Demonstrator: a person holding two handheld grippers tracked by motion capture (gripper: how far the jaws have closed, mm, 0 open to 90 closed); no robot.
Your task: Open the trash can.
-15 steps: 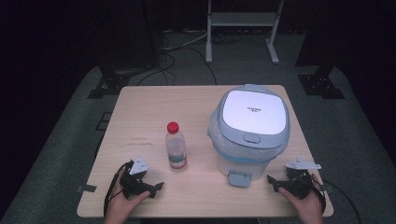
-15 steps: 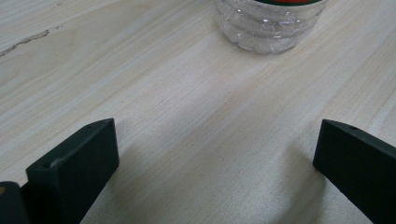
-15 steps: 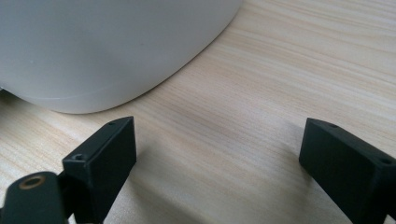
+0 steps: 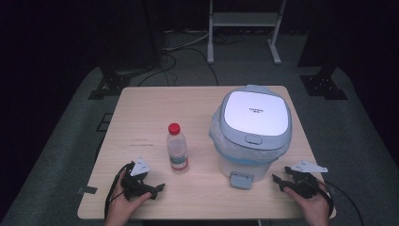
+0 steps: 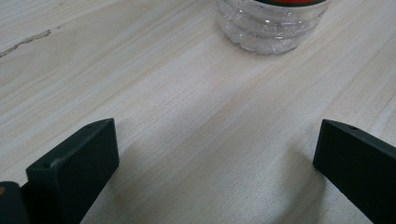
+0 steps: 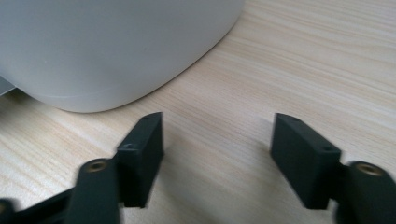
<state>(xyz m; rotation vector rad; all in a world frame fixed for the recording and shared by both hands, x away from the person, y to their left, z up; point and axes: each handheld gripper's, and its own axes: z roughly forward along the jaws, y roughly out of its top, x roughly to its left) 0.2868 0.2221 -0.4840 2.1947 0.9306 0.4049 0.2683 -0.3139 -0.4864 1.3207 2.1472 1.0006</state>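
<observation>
The bottle [image 4: 177, 153] stands upright on the table [image 4: 150, 108], a little left of the middle, clear plastic with a red cap and a red band on its label; the left gripper [image 4: 157, 189] rests low on the wood at the near left corner, held in a hand [image 4: 123, 203], its tips turned toward the bottle but well short of it; in the left gripper view its jaws stand wide apart with bare wood between them, and the ribbed base of the bottle [image 5: 271, 28] sits ahead, apart from both; the bin [image 4: 251, 134], white with a grey lid and a pale liner showing under the rim, stands to the right of the bottle, its pedal [image 4: 241, 180] facing the near edge; the right gripper [image 4: 276, 181] lies at the near right corner in the other hand [image 4: 314, 205], pointing at the foot of the bin; in the right gripper view its jaws are spread too, grasping nothing, with the curved white wall of the bin [image 6: 112, 51] just beyond the left jaw and not touching it; a cable trails back from each gripper.
</observation>
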